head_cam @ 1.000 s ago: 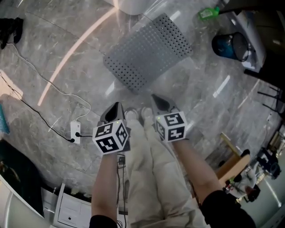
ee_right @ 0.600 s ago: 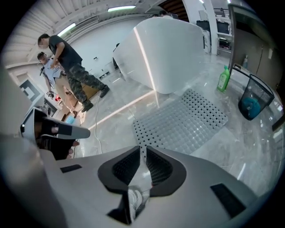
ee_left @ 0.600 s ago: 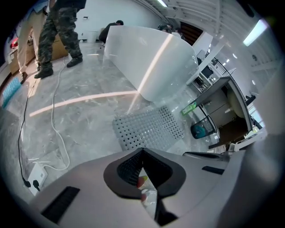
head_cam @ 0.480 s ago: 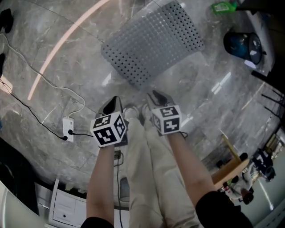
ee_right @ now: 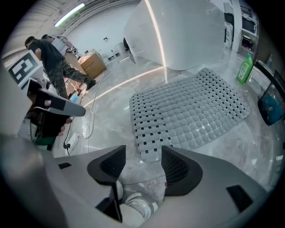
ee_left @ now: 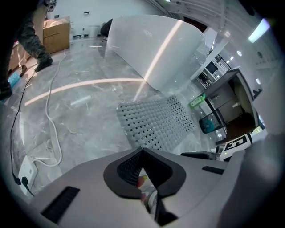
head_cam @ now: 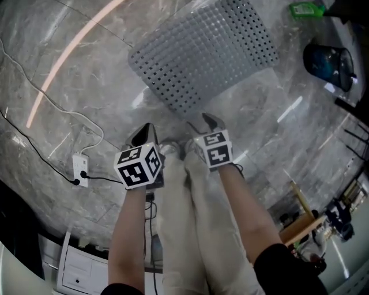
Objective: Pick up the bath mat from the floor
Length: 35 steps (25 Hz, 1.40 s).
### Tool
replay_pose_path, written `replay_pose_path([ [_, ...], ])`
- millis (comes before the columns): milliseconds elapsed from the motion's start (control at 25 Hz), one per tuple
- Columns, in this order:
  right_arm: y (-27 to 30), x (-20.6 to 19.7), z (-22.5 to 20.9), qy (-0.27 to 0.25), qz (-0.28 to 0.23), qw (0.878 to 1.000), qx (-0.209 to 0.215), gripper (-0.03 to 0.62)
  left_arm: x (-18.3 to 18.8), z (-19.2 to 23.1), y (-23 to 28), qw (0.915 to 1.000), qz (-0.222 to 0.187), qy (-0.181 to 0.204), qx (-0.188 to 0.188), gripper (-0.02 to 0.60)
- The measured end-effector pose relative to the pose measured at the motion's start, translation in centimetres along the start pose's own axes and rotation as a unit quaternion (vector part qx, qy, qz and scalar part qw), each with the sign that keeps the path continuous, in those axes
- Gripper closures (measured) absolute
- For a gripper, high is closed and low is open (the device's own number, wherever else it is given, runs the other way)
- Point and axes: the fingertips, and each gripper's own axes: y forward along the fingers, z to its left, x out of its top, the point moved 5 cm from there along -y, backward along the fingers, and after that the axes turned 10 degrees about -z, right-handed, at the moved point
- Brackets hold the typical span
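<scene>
The grey, hole-dotted bath mat (head_cam: 202, 52) lies flat on the marble floor (head_cam: 86, 69) in the upper middle of the head view, its near corner just ahead of the person's shoes (head_cam: 171, 148). Nothing rests on it. A white power strip (head_cam: 79, 170) with a black plug sits at the left, a green bottle (head_cam: 305, 8) stands at the upper right edge, and a dark blue bin (head_cam: 326, 57) is just below the bottle, all clear of the mat. The left hand-held gripper (head_cam: 145, 131), low and left of centre, is clenched, its jaws meeting with nothing between them. The right hand-held gripper (head_cam: 209, 122) is released and its jaws have just been opening. In its own view the mat's near corner shows in the gap, but the pads are not on it. Only the gripper views show the big white tub (ee_left: 151, 49) behind the mat, a cardboard box (ee_right: 93, 63), and a person in dark clothes (ee_right: 53, 58) standing at the upper left. Only the head view shows the white cabinet (head_cam: 81, 271) at the lower left.
</scene>
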Motion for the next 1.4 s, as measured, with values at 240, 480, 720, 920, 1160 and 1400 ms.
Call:
replay_pose_path([
  [240,4.4,-1.7,-0.8,-0.026,0.007,1.000,0.011,0.335,-2.2,1.6,3.6,0.9999,0.009,0.008,0.008,0.580],
  [480,8.4,-3.3,-1.4,-0.081,0.032,0.996,0.016,0.301,-3.6,2.8,6.7,0.9998,0.015,0.012,0.010,0.580],
  [720,11.1,-3.6,-1.3,-0.163,0.056,0.985,0.018,0.263,-3.7,3.4,8.3,0.9998,0.012,0.013,0.008,0.580],
  [920,12.6,-4.3,-1.1,-0.198,0.078,0.977,0.024,0.244,-3.5,3.3,9.0,0.9999,0.005,0.011,0.005,0.580],
  [1160,13.5,-4.5,-1.3,-0.193,0.095,0.976,0.029,0.244,-3.4,3.6,9.5,1.0000,0.003,0.005,0.007,0.580],
  [1400,13.2,-4.5,-1.6,-0.194,0.095,0.976,0.030,0.249,-3.3,3.5,9.3,0.9999,0.009,0.006,0.013,0.580],
])
